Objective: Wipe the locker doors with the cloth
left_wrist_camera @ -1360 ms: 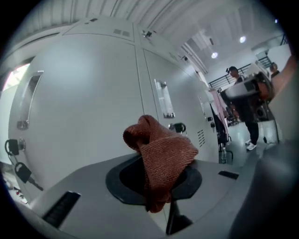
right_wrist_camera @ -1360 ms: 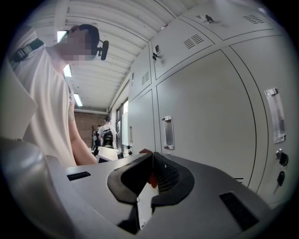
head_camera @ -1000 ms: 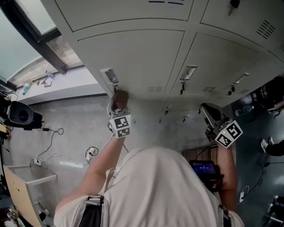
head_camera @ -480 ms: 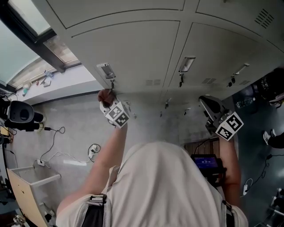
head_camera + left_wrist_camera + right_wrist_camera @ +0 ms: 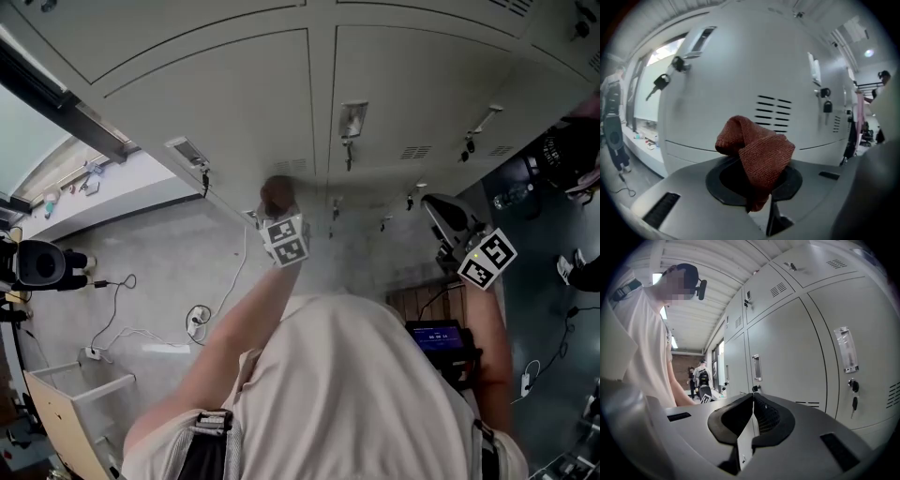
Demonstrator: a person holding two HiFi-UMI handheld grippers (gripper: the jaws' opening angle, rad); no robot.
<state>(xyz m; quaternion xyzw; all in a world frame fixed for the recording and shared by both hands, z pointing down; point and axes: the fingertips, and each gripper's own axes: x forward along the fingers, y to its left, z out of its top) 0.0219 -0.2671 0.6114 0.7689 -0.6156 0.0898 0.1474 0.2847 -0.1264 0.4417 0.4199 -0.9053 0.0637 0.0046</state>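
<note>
L gripper (image 5: 757, 186) pinches rust-red cloth (image 5: 759, 149) near locker door (image 5: 733, 63) vent slots (image 5: 771, 113); R gripper (image 5: 753, 417) closed, empty, well apart from slots. Wiping prob. midway.

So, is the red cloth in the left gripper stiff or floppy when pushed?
Probably floppy: the cloth folds over and droops where the jaws pinch it. It looks light, a thin knit. Against the locker door it would likely crumple, not push back.
</note>
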